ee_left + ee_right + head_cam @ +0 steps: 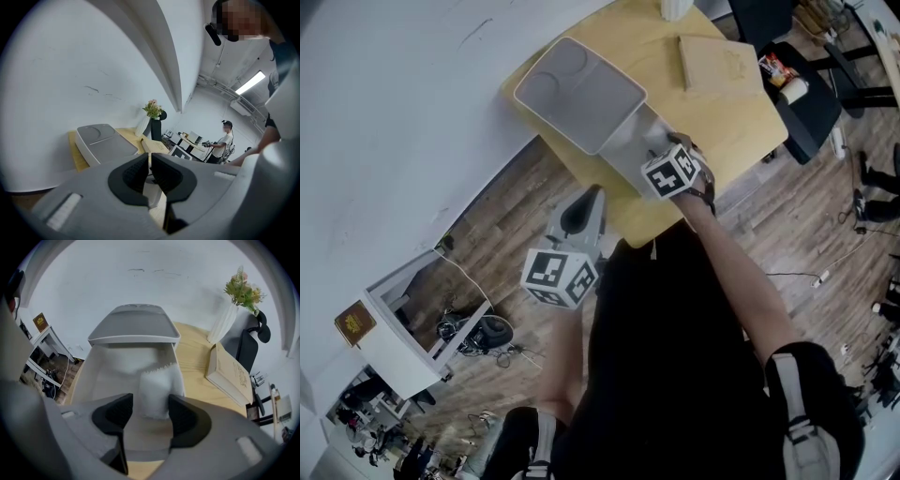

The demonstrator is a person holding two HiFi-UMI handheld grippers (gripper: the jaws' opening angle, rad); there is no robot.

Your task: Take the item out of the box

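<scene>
Jaws apart, right gripper (149, 412) at box (92, 376) on wooden table (197, 357) by wall (140, 291)

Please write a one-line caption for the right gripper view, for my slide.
Open right claw poised over a white packet inside the open grey box on a wooden table.

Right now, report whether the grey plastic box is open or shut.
Open: the grey plastic box has its lid swung back, exposing a white serrated-edged packet.

— How does the left gripper (150, 161) stand?
— Closed up, nothing between its pads.
— And beyond it?
— A grey box (101, 140) on the yellow table (75, 157), left. Flowers (152, 109) farther back. A person (226, 140) far right.
</scene>
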